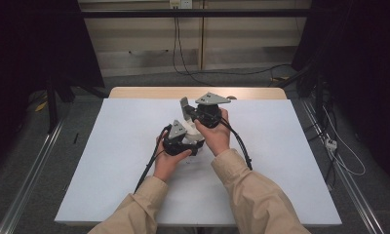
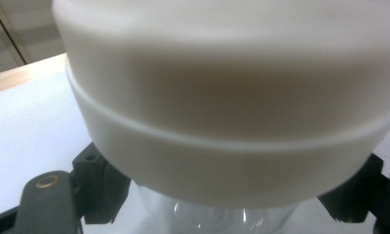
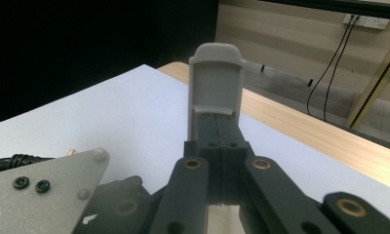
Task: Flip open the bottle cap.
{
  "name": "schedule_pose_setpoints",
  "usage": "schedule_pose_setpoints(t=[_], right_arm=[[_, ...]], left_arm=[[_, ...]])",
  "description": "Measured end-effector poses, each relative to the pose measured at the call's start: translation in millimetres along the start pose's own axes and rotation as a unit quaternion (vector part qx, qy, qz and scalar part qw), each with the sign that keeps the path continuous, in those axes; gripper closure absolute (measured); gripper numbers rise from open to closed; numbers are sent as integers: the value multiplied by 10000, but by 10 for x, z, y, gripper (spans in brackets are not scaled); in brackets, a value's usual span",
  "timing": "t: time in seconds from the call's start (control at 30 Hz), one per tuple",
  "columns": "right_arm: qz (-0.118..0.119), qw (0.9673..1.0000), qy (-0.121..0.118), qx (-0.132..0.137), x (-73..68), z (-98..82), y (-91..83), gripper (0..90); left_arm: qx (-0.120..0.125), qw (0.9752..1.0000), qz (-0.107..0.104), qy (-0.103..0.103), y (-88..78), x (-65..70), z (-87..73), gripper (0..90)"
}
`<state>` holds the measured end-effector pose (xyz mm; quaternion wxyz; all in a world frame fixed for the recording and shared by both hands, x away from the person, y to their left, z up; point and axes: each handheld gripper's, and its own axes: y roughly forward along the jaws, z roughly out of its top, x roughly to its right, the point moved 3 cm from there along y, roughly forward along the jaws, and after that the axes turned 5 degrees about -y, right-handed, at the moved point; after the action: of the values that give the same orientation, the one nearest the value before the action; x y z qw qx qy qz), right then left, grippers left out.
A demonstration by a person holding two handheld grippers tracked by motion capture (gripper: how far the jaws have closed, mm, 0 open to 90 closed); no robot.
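The thing in hand is a clear jar [image 2: 217, 217] with a broad white lid [image 2: 227, 112]. In the left gripper view the lid looms close and blurred, its rim ridge running across, with the glassy body just below it between the two black jaws. The left gripper [image 1: 183, 141] is clenched on the jar, the jaws standing at either side of the clear body under the lid. In the high view this gripper sits low over the middle of the white table cover [image 1: 110, 161], and the jar itself is hidden under the hands there — whether it rests on the cover or is lifted off it cannot be told.

The right gripper [image 1: 185, 108] is raised just behind and above the left one, its grey pads [image 3: 216, 80] pressed flat together with nothing between them, pointing toward the far wooden edge [image 1: 144, 92] of the table.

As a judgement, the work is at an early or middle stage: the jar is secured and the lid is on, while the other tongs have no hold on anything. What is left depends on the lid, and that gripper would have to spread wide before it could take it.

Room is generous — the cover is bare on all sides of the hands, and its edges are well apart from them. The trailing cables [image 1: 242, 144] run back beside the sleeves.
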<state>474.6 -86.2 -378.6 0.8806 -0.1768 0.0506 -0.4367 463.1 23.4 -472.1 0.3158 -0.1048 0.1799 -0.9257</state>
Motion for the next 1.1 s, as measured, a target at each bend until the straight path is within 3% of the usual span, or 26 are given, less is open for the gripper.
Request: schedule_pose_setpoints(t=[1.1], right_arm=[[33,10000,-45,-26,-25,-15,114,900]], left_arm=[[-11,10000,-4,-6,1,-5,0,188]])
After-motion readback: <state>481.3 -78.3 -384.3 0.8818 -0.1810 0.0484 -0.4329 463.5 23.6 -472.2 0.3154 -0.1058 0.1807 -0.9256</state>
